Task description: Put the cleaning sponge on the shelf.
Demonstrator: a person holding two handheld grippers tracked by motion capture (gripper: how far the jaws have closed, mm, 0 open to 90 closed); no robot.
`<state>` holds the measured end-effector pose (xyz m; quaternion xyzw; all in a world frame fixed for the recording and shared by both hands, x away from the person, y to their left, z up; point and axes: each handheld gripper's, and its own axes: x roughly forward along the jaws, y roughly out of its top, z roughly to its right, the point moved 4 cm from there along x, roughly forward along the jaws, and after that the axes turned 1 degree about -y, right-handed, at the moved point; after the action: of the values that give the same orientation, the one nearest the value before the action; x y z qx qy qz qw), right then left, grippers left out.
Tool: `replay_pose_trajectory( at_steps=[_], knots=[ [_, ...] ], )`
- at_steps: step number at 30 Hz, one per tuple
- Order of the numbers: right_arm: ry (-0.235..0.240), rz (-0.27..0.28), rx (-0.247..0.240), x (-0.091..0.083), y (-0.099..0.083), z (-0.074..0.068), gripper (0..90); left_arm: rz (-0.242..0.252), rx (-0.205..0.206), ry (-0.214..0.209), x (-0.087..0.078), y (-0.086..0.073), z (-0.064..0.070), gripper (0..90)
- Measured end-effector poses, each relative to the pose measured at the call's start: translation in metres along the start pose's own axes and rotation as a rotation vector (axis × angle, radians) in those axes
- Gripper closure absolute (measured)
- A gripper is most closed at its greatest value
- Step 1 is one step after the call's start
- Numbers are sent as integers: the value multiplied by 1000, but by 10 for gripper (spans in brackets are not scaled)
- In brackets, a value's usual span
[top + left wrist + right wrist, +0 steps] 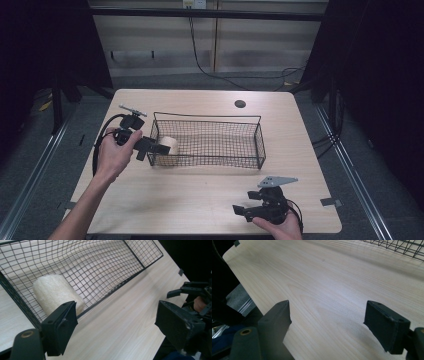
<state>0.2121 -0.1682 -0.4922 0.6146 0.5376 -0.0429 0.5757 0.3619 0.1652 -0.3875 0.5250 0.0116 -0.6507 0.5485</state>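
A cream roll (56, 293) lies in the wire basket's (259, 141) left end; the left tool (150, 146), jaws wide, is just beside it; the right tool (245, 210), also wide, hovers over the tabletop (200, 195).

Wire basket (210, 142) mid surface (200, 195); pale roll (172, 145) inside at its left end. Small dark hole (240, 104) near far edge.

We see dim surroundings in the high view, black at both sides; only the table (200, 200) is evenly lit from above, with soft shadows and no glare. In the left gripper view the wire basket (105, 270) bows from lens distortion. The near jaws are soft and slightly blurred in both gripper views. In the right gripper view the table (332, 285) carries a pale sheen.
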Motion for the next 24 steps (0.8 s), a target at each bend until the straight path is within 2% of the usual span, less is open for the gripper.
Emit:
replay_pose_trajectory(
  at_steps=[4,7,10,12,18,20,23,24],
  knots=[
    [0,0,0,0,0,0,207,11,31,15,-2,-9,3,179],
    [-1,0,-3,0,0,0,208,22,17,18,0,-17,1,179],
    [0,0,-2,1,0,0,207,17,2,48,3,-27,-2,179],
    [0,1,-3,1,0,0,207,40,-2,50,4,-35,-1,179],
    [-5,0,-1,0,0,0,208,7,8,52,7,-61,-2,179],
    [-5,0,-4,0,0,0,207,19,13,58,5,-69,-2,179],
    [-10,-4,-3,0,0,0,207,70,14,78,2,-84,-1,184],
    [-10,-5,-3,0,0,0,207,67,16,79,3,-89,0,184]
  ],
)
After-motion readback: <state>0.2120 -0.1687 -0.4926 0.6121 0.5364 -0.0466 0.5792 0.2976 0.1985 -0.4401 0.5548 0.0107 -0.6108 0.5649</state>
